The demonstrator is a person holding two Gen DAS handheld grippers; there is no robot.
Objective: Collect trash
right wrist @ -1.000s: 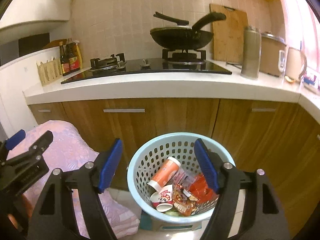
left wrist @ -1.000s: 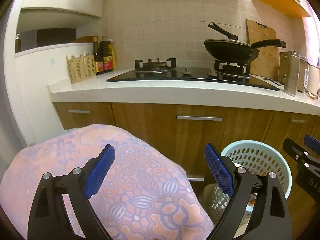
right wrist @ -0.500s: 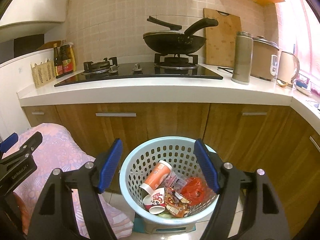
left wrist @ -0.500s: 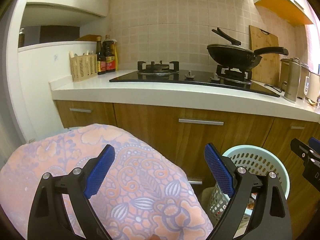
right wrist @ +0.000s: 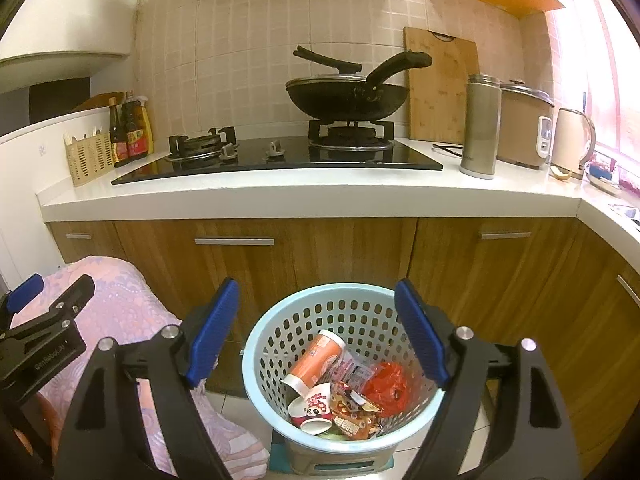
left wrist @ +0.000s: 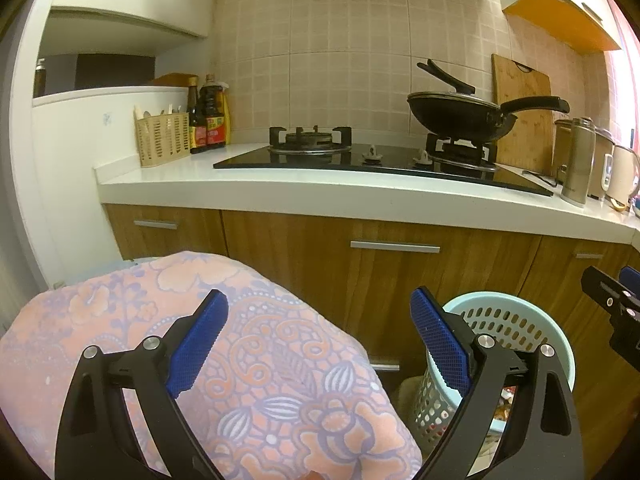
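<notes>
While its jaws have just been opening with nothing between them, the right gripper (right wrist: pixel 316 330) hangs spread wide above a pale blue basket (right wrist: pixel 256 344) on the kitchen floor, where an orange cup (right wrist: pixel 314 362) and snack wrappers (right wrist: pixel 352 412) lie. Over a floral cloth (left wrist: pixel 256 360), the left gripper (left wrist: pixel 318 342) gapes empty.
</notes>
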